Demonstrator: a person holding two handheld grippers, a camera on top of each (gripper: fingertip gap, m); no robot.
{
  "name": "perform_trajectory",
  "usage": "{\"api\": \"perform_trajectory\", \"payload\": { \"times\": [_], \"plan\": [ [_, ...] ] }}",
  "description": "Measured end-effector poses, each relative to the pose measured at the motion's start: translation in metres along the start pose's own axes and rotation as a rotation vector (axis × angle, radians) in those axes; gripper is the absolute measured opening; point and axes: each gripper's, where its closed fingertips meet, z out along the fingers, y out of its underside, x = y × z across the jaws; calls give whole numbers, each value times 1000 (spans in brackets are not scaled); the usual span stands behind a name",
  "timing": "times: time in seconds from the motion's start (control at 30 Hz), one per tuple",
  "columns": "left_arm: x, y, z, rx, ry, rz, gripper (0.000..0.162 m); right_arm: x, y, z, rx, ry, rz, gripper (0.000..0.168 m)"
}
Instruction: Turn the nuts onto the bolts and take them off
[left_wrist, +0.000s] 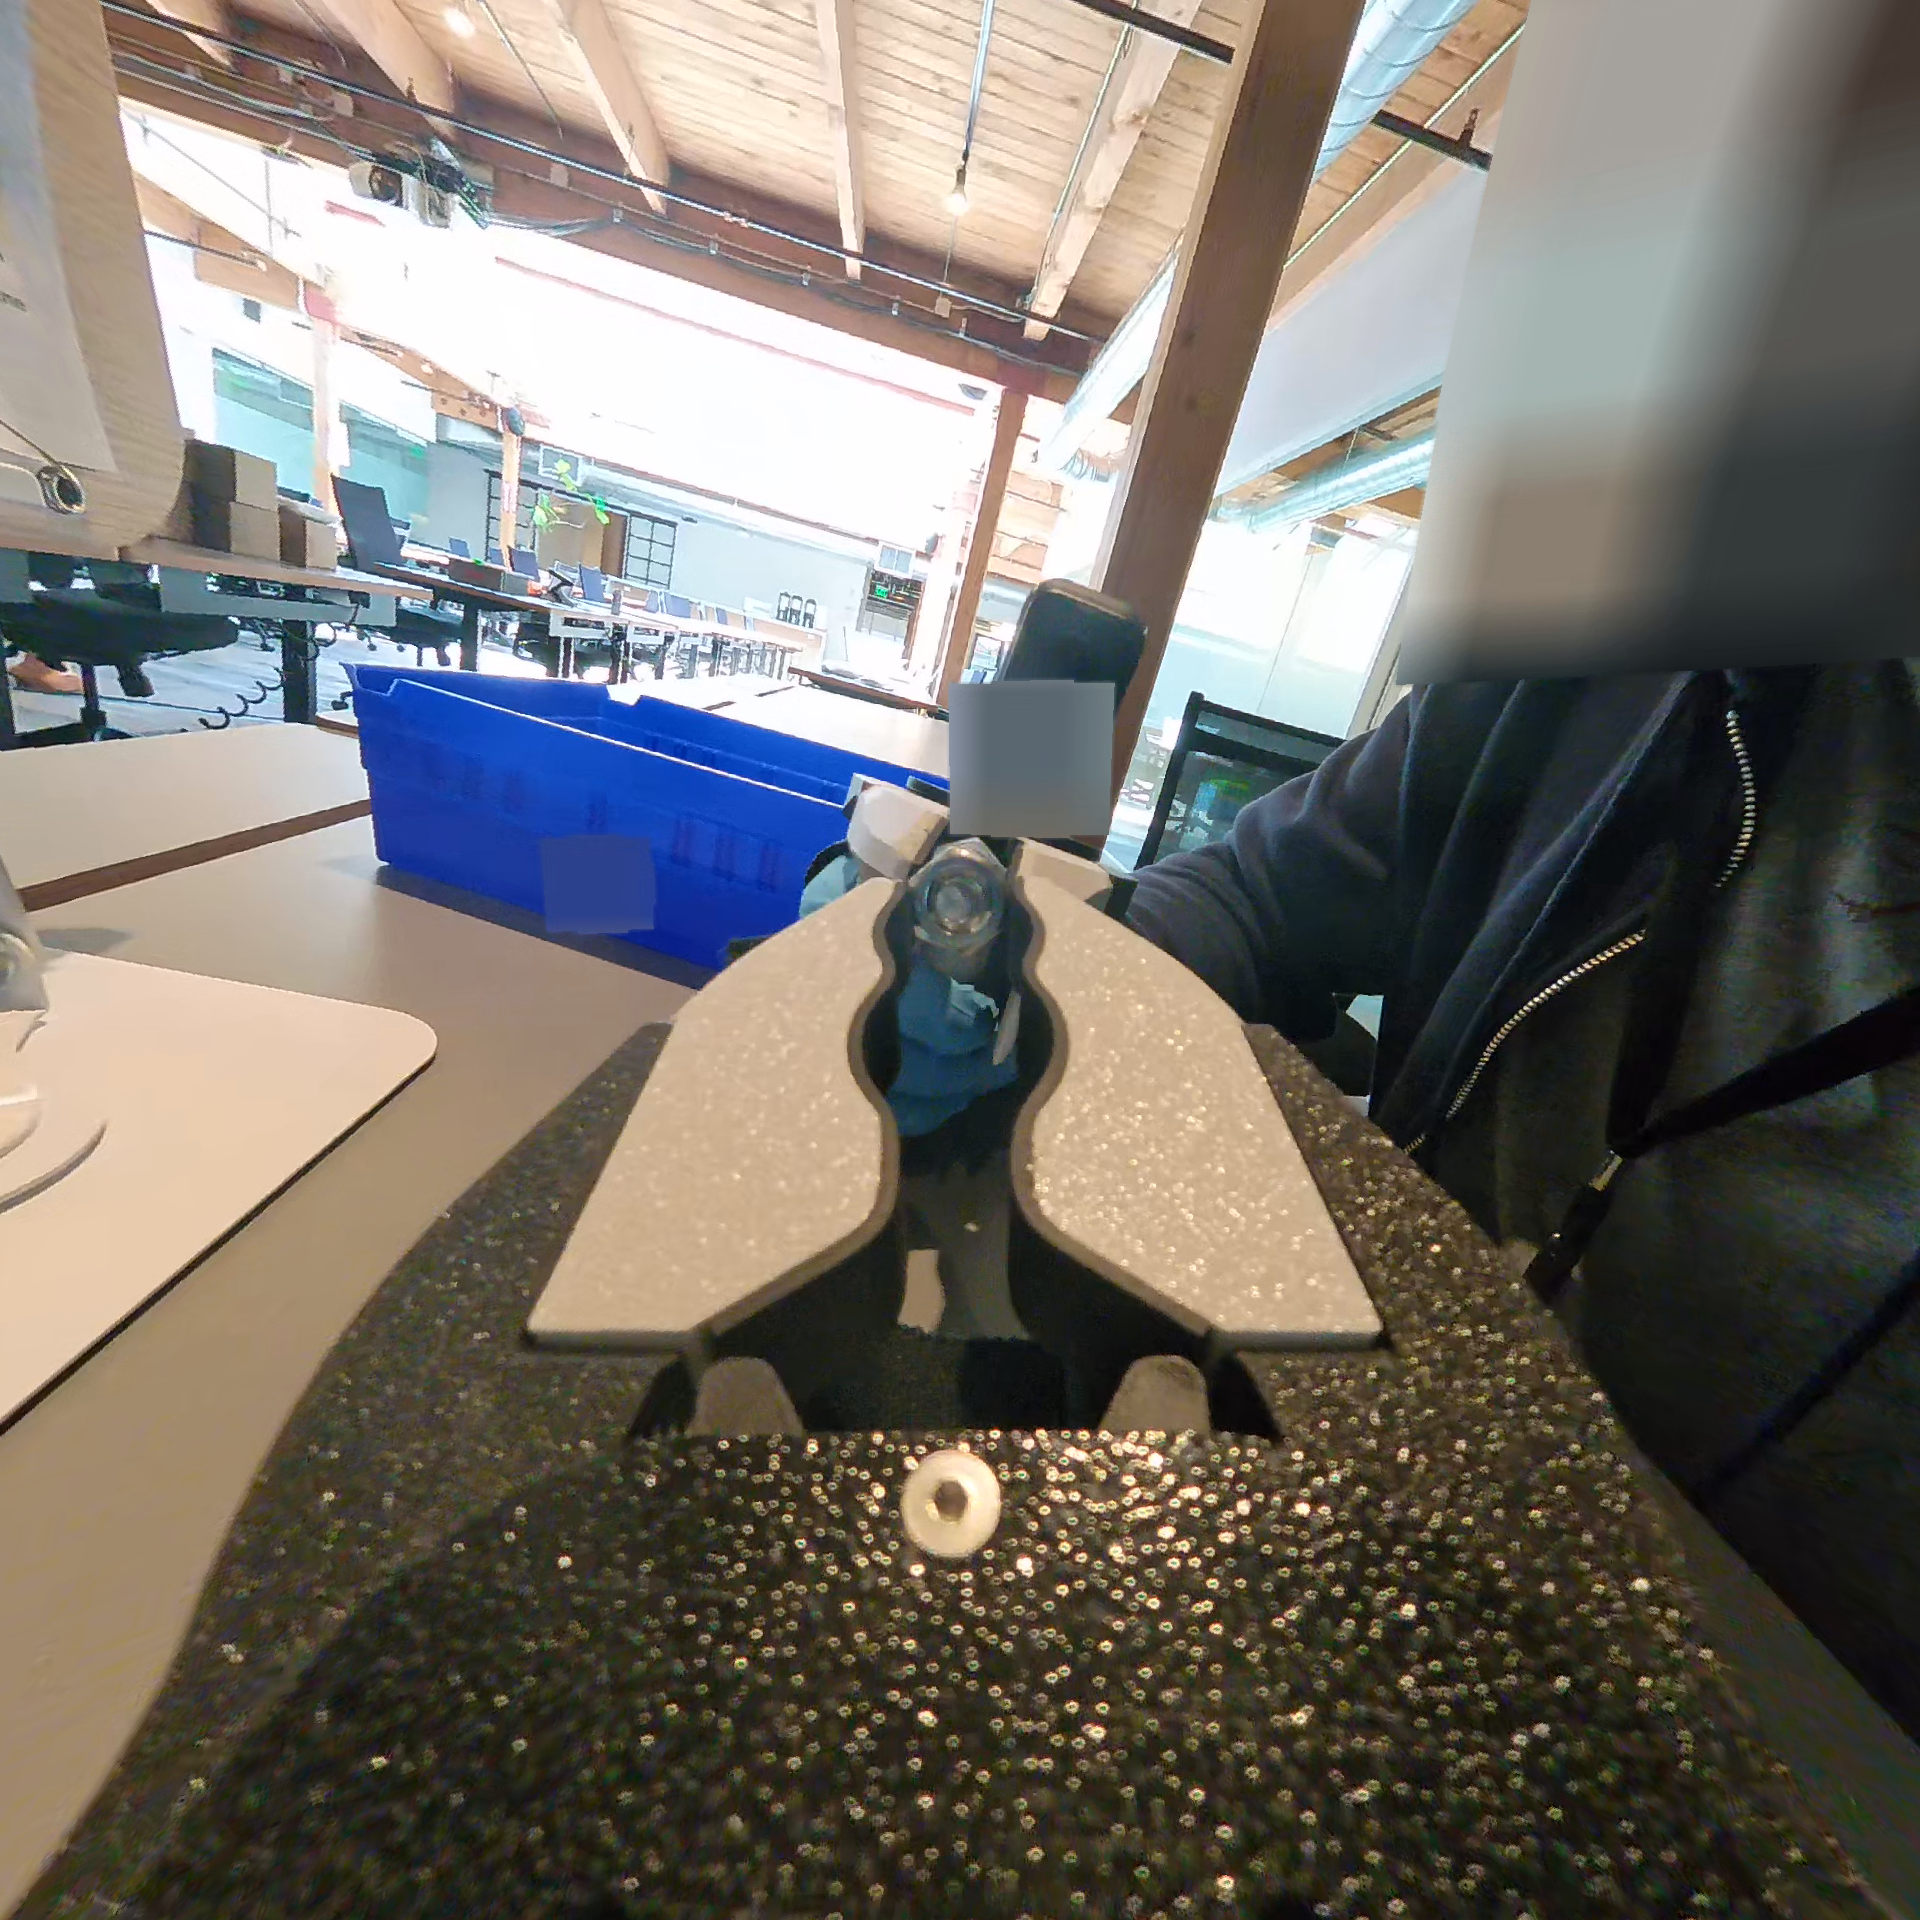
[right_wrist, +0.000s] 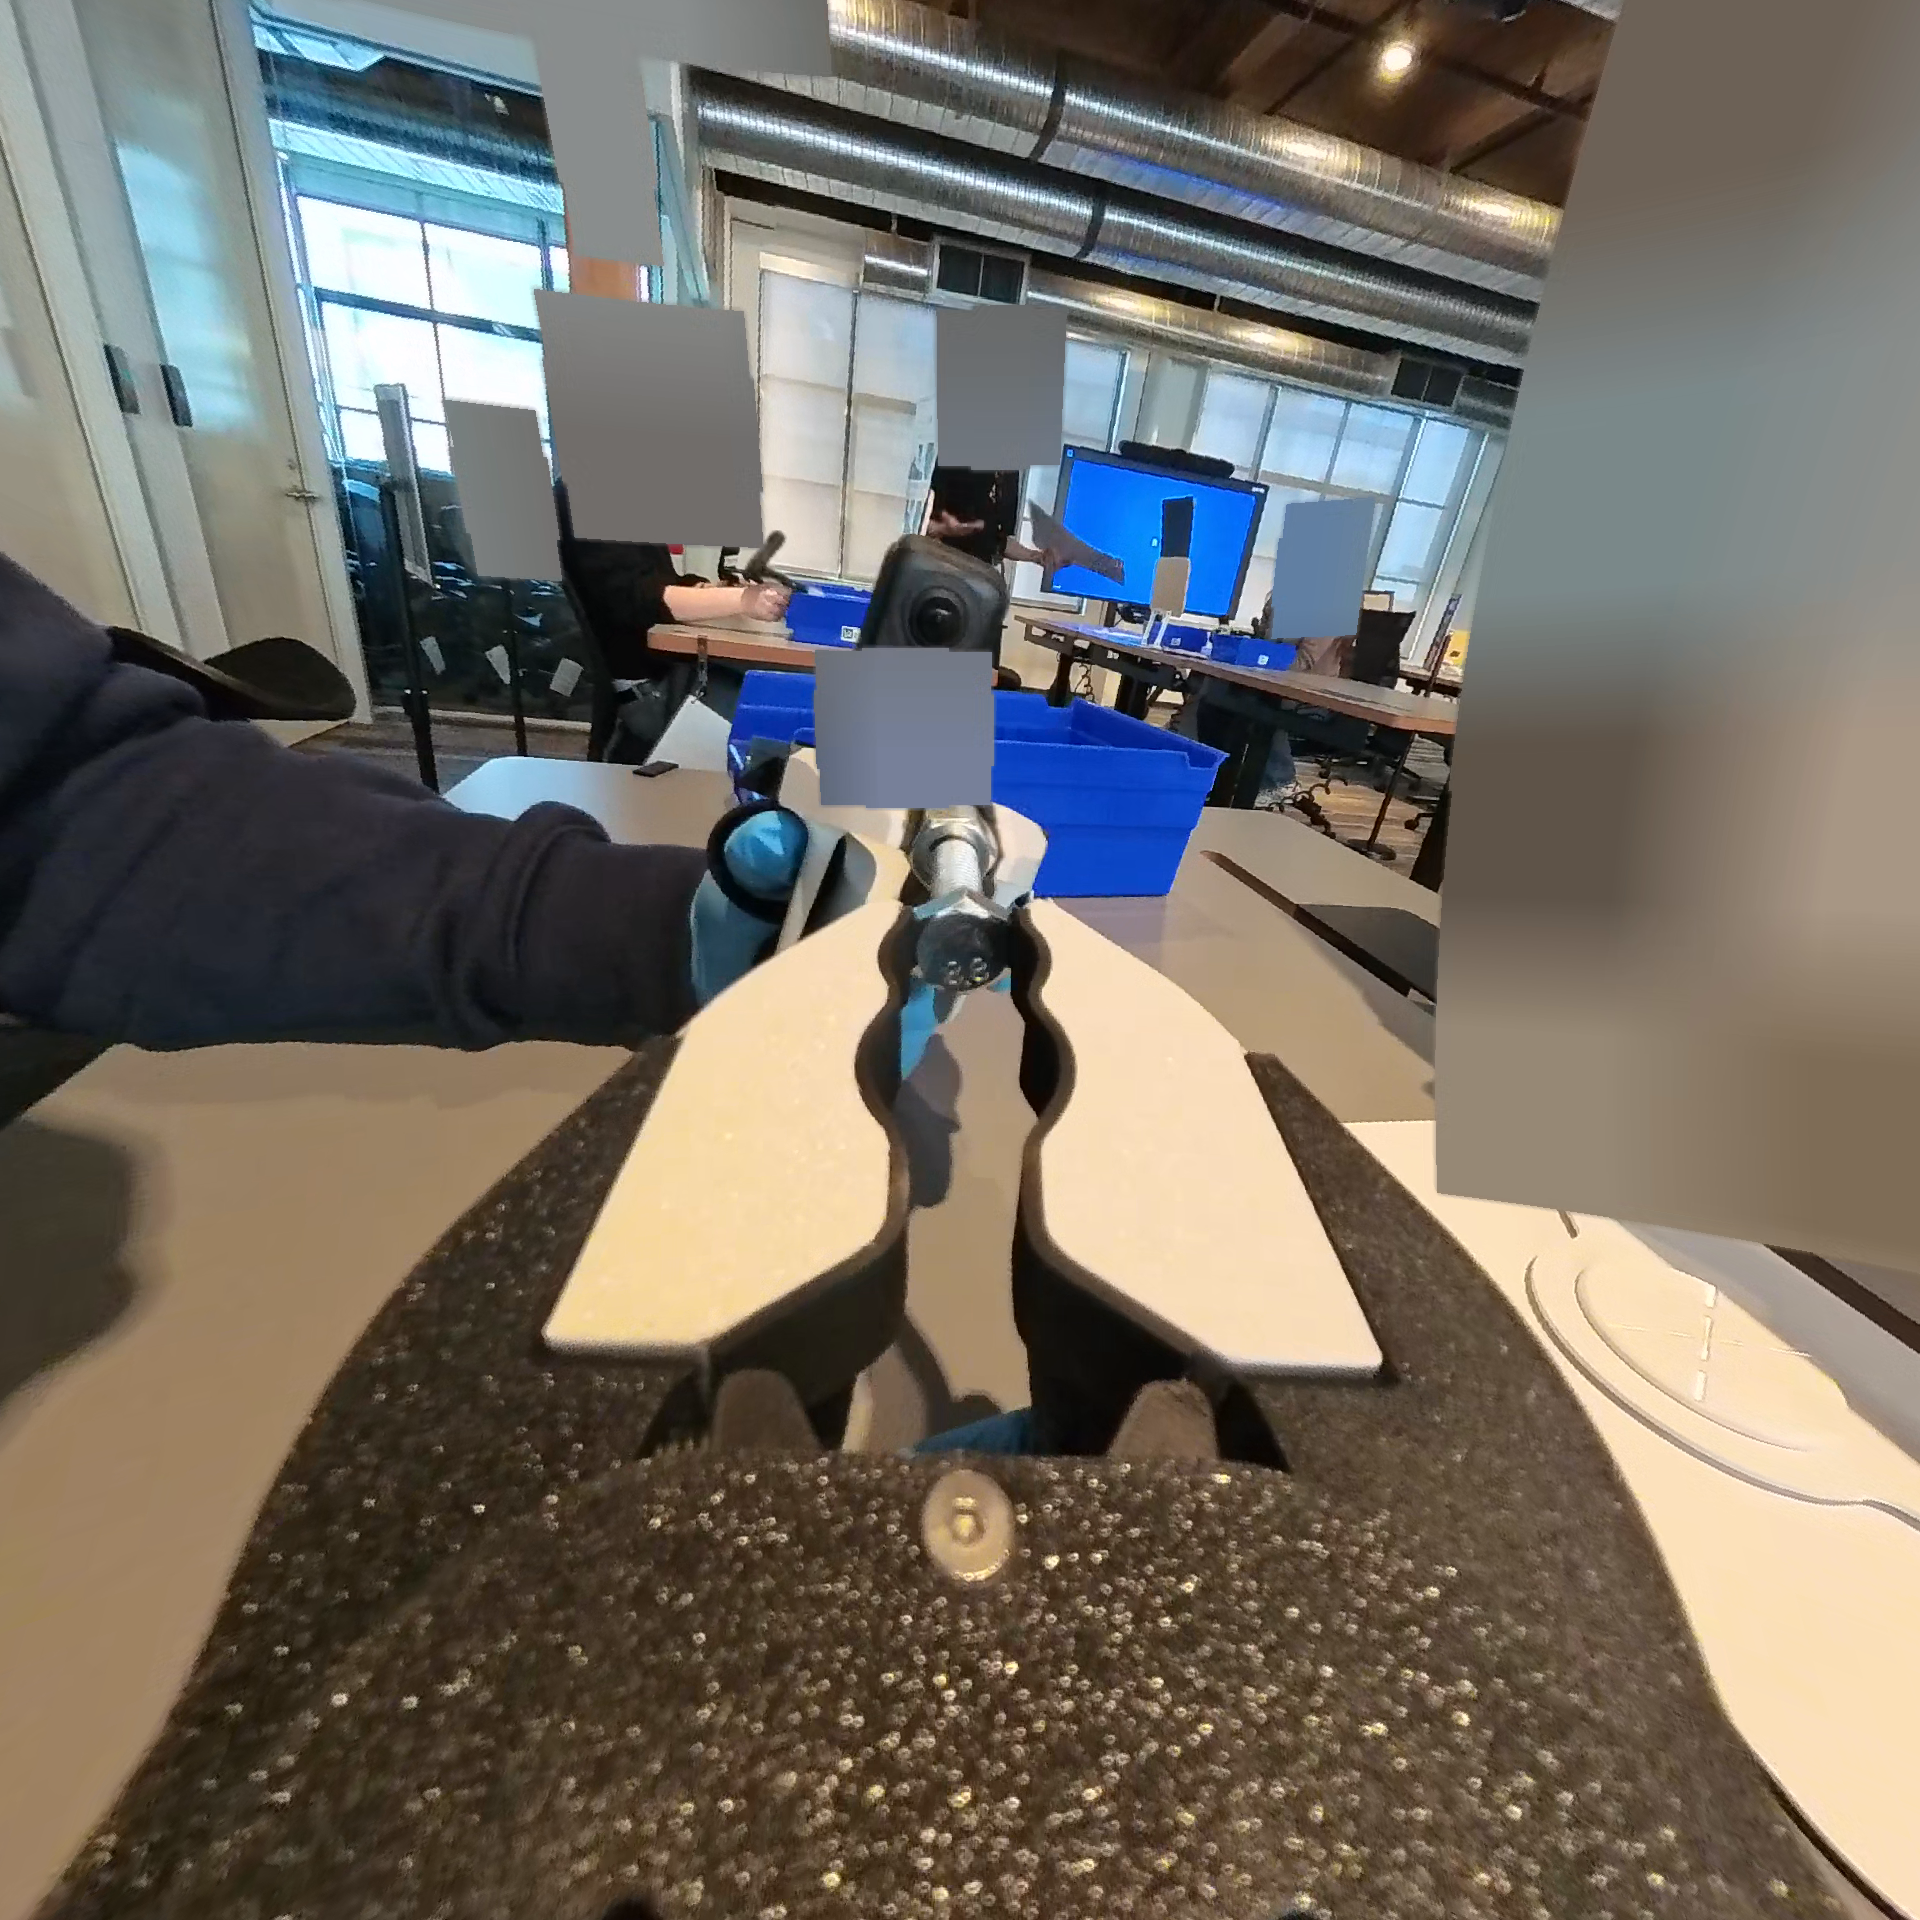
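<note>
Right claw (right_wrist: 961, 951) clamped on bolt (right_wrist: 954, 883) head, left claw (left_wrist: 951, 904) clamped on nut (left_wrist: 951, 902), both above tabletop (right_wrist: 312, 1143).

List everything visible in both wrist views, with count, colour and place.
Silver hex-head steel bolt: one, head clamped between the right gripper's fingers, shank pointing away.
Silver hex steel nut: one, on the bolt's far end, between the left gripper's fingers.
Blue plastic bins: at least two, on the table behind the grippers.
Grey table: one, under everything.
White round-cornered mat: one, on the table's edge.
Blue-screen monitor: one, far background.
Left gripper: one, grey fingers, black body.
Right gripper: one, same colours.
Blue-gloved hand: one, dark sleeve, holding the left gripper.
</note>
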Motion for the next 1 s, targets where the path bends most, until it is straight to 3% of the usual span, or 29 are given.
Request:
{"api": "perform_trajectory", "payload": {
  "times": [0.27,0.5,0.63,1.0],
  "plan": [
    [2,-1,1,3,-5,48,17,-2,-1,1,20,-35,117,17],
    [10,-3,1,-62,-70,341,16,-6,-4,2,80,-203,518,18],
    [6,-1,1,-110,-130,440,17,-1,-4,2,89,-227,597,17],
    [4,3,3,-117,-116,286,28,5,-7,-2,117,-183,548,17]
  ]
}}
